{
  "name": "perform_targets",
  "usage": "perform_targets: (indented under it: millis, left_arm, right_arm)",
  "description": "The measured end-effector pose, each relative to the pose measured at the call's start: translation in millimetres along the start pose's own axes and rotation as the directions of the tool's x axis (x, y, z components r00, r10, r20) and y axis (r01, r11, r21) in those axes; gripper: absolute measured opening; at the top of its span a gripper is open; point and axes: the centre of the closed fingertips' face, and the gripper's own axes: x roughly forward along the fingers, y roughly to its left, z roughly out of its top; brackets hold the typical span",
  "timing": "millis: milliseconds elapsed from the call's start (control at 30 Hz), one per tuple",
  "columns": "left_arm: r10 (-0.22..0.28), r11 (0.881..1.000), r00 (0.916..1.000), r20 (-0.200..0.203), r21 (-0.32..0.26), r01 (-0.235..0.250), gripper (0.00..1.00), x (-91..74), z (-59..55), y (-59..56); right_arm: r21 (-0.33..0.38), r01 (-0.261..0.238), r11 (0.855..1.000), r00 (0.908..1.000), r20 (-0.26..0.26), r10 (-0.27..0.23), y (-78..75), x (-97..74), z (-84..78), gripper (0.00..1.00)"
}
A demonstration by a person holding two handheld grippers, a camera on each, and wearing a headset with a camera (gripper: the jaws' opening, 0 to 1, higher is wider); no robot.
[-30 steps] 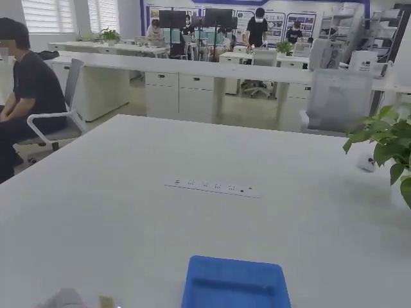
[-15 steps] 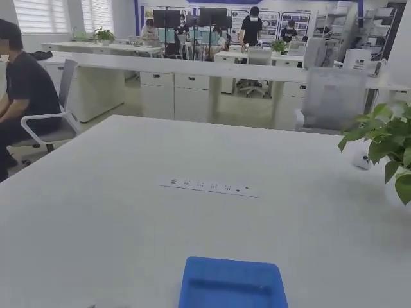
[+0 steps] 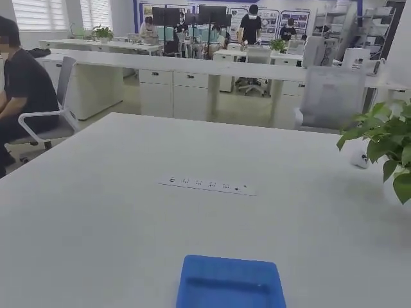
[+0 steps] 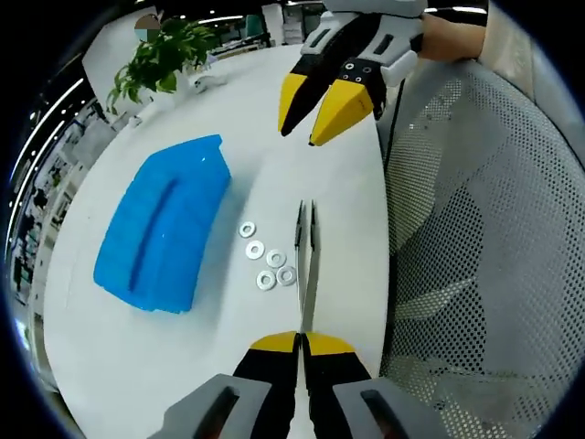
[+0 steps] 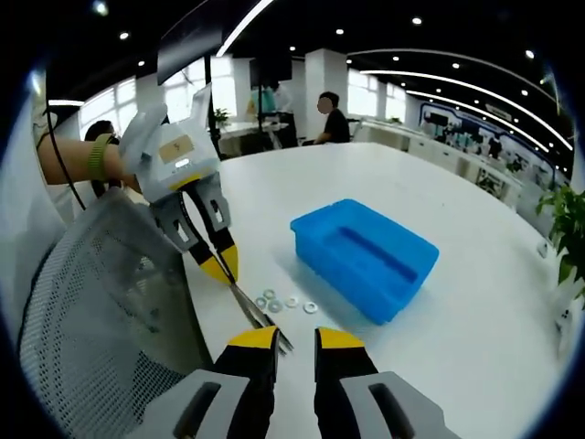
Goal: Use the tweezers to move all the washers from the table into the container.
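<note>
— What do we get from the head view?
— The blue container [image 3: 231,282] on the table [image 3: 96,212].
— The left gripper view?
— Our left gripper [image 4: 300,340] clamps the tweezers [image 4: 306,256]. The prongs seem nearly pressed together and pinch nothing. Four washers [image 4: 266,261] lie between them and the container.
— The right gripper view?
— Our right gripper [image 5: 295,340] has its jaws parted and holds nothing.

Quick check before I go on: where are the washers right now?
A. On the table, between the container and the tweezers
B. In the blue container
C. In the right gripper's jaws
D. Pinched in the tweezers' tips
A: the washers lie in a loose cluster on the table, between the blue container and the tweezers held by the left gripper.
</note>
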Motion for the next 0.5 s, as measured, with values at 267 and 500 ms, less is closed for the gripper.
perform_targets:
  millis: [267,500]
  left_arm:
    - [0.02,0.998,0.9987,0.047,0.065,-0.023,0.0,-22.1,13.9,0.1]
    - [0.013,0.997,0.9924,0.122,0.079,-0.023,0.0,-43.8,34.8,-9.0]
  right_arm:
    - [-0.012,-0.013,1.0,0.9999,-0.003,0.013,3.6,1.5,0.0,0.12]
    - [-0.052,-0.073,0.996,0.9973,-0.006,0.073,17.9,5.2,0.8,0.13]
